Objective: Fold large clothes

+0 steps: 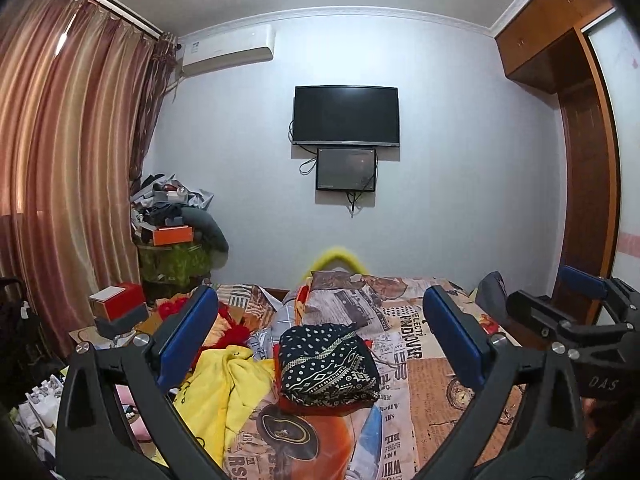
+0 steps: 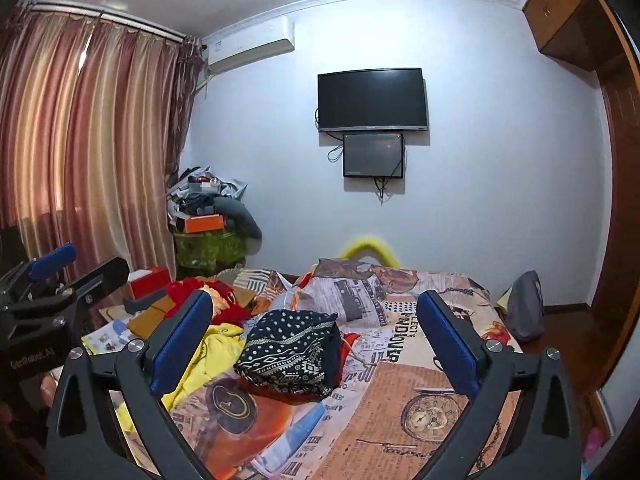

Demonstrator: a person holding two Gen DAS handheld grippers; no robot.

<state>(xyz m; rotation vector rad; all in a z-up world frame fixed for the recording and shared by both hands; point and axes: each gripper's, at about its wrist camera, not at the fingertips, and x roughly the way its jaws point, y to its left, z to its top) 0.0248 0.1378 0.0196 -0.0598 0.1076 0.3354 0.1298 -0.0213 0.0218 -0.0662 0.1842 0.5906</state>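
A folded dark garment (image 1: 328, 364) with white dots and a geometric pattern lies on the bed, on top of a red piece of clothing; the right wrist view shows this dark garment (image 2: 290, 354) too. My left gripper (image 1: 322, 340) hangs above the bed with its blue-padded jaws wide open and nothing between them. My right gripper (image 2: 316, 340) is open just as wide and holds nothing. A crumpled yellow garment (image 1: 228, 384) lies to the left of the folded one. The right gripper (image 1: 576, 308) shows at the right edge of the left wrist view.
The bed has a newspaper-print cover (image 2: 400, 392). Red clothes (image 2: 216, 300) and boxes (image 1: 120, 304) pile up at its left side. A grey bag (image 2: 526, 306) sits at the bed's far right corner. Curtains (image 1: 60, 160) hang at left, a wardrobe (image 1: 588, 184) stands at right.
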